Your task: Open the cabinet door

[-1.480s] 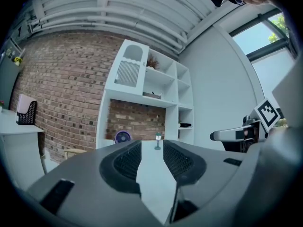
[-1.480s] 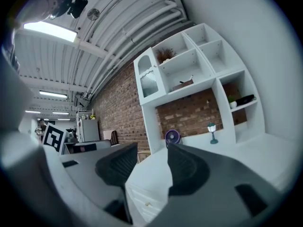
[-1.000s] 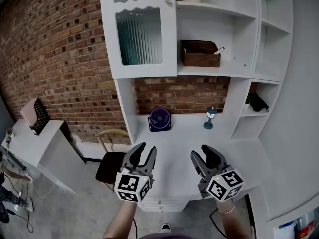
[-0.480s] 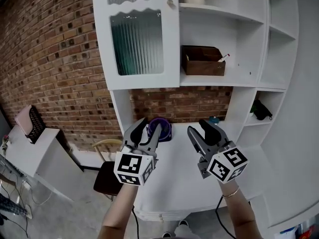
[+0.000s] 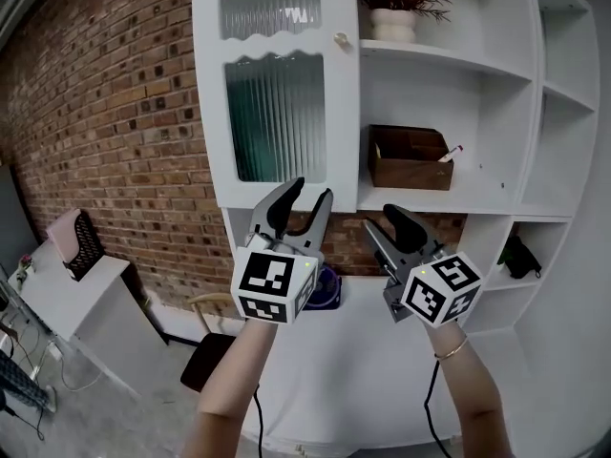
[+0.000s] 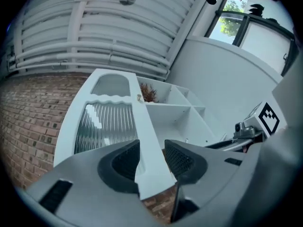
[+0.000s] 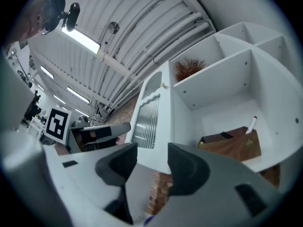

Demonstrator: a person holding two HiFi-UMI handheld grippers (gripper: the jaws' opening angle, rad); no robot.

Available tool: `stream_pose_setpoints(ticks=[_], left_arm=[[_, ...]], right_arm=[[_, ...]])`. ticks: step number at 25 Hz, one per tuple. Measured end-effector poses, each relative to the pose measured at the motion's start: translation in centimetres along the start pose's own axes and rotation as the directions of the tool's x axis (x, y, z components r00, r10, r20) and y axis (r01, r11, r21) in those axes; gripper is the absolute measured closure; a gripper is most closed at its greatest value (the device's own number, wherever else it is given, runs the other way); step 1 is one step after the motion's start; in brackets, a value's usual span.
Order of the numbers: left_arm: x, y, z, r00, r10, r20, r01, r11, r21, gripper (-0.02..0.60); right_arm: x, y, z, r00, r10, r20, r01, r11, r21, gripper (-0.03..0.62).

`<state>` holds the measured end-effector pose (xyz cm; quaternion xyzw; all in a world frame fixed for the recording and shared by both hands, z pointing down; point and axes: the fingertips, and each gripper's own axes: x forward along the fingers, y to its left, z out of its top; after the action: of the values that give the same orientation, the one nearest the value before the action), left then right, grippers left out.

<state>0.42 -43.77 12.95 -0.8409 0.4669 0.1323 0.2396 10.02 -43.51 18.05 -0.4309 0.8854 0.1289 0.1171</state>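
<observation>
The white cabinet door [image 5: 277, 84] with ribbed glass panes hangs shut at the upper left of the shelf unit, its small round knob [image 5: 341, 39] on the right edge. Both grippers are raised below the door and apart from it. My left gripper [image 5: 307, 198] is just under the door's lower right corner, and its jaws are opening with nothing between them. My right gripper [image 5: 382, 222] is open and empty under the shelf with the wooden box [image 5: 410, 157]. The left gripper view looks up at the door [image 6: 113, 122] and the knob [image 6: 140, 97].
A potted plant [image 5: 396, 22] stands on the shelf right of the knob. A purple fan [image 5: 325, 289] sits on the white desk [image 5: 334, 370] behind my left gripper. The brick wall [image 5: 115, 151] is at left, with a chair [image 5: 212, 305] below it. A dark object [image 5: 518, 256] lies in the right cubby.
Both grippers have risen from above the desk to just under the cabinet door. The head view has tilted upward, so the door and shelves now look closer.
</observation>
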Motion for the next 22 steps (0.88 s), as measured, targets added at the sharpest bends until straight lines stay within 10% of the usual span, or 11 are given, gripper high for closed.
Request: stream_pose_setpoints(ticks=[22], left_arm=[[13.7, 5.2, 12.2, 0.986, 0.097, 0.132, -0.137, 0.931, 0.337, 0.428]], right_arm=[[9.9, -4.0, 9.6, 0.985, 0.093, 0.147, -0.072, 0.987, -0.143, 0.387]])
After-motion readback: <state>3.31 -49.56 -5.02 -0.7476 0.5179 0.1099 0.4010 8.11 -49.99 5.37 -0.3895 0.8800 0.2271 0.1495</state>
